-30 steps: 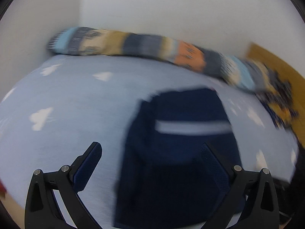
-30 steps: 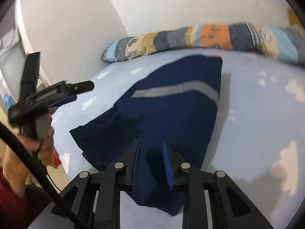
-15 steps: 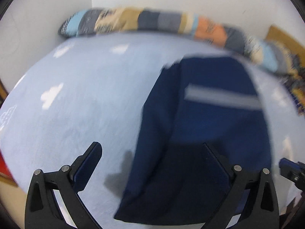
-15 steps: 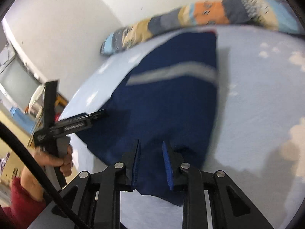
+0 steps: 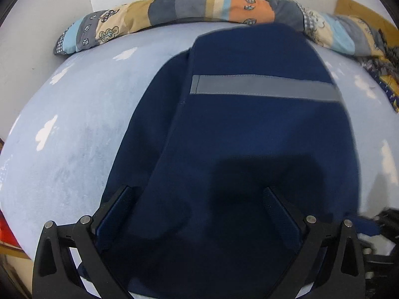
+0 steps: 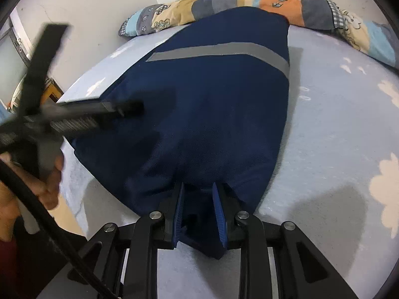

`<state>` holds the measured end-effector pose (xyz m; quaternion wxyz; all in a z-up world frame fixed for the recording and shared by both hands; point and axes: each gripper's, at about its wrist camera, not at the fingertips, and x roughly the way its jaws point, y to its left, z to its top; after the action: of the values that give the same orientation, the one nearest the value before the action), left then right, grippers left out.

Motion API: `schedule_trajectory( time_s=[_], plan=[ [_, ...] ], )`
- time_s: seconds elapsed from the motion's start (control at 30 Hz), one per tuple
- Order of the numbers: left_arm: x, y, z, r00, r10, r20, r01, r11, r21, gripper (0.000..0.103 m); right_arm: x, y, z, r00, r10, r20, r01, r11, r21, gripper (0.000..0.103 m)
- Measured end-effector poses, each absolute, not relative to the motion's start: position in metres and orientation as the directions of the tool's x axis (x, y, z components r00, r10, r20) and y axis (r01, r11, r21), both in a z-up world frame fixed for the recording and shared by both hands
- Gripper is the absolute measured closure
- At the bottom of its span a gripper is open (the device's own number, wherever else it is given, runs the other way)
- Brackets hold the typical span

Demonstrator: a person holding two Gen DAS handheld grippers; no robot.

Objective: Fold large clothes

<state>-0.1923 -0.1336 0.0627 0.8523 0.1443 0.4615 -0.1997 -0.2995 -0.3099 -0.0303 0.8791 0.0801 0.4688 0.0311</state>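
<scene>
Since a second ago, left gripper (image 5: 197, 214) swings in from bare sheet to hover over near end of navy garment (image 5: 249, 129), jaws spread wide, gripping nothing. Right gripper (image 6: 199, 206) stays clamped on bunched near hem, apparently anchoring it while left lines up for matching grab. Garment lies lengthwise on cloud-print bedsheet (image 6: 336, 129), grey stripe (image 5: 261, 89) across far half, far edge touching patchwork quilt roll (image 5: 174, 7) by wall.

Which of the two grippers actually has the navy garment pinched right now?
The right gripper: its fingers are closed on the hem of the navy garment. The left gripper is spread wide, gripping nothing.
</scene>
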Motion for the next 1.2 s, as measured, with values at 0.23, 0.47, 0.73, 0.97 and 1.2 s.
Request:
schedule_trajectory(
  time_s=[0.23, 0.47, 0.73, 0.97, 1.2],
  plan=[
    [-0.186, -0.129, 0.089, 0.526, -0.315, -0.790, 0.462, 0.886, -0.045, 0.000, -0.300, -0.341, -0.007, 0.573, 0.262, -0.776, 0.044, 0.936, 0.348, 0.076],
    [-0.127, -0.158, 0.130, 0.595, -0.367, -0.715, 0.449, 0.890, -0.083, 0.000, -0.266, -0.380, 0.055, 0.688, 0.127, -0.714, 0.111, 0.955, 0.277, 0.076],
    [-0.044, -0.179, 0.086, 0.537, -0.291, -0.792, 0.345, 0.932, -0.109, 0.000, -0.138, -0.398, 0.062, 0.679, 0.025, -0.734, 0.154, 0.972, 0.176, 0.076],
    [-0.028, -0.163, 0.044, 0.470, -0.313, -0.825, 0.285, 0.939, -0.194, 0.000, -0.064, -0.425, -0.014, 0.550, -0.035, -0.834, 0.229, 0.967, 0.111, 0.075],
    [-0.050, -0.161, 0.062, 0.498, -0.315, -0.808, 0.352, 0.925, -0.143, 0.000, -0.094, -0.422, 0.020, 0.609, -0.003, -0.793, 0.227, 0.959, 0.171, 0.070]
  ],
)
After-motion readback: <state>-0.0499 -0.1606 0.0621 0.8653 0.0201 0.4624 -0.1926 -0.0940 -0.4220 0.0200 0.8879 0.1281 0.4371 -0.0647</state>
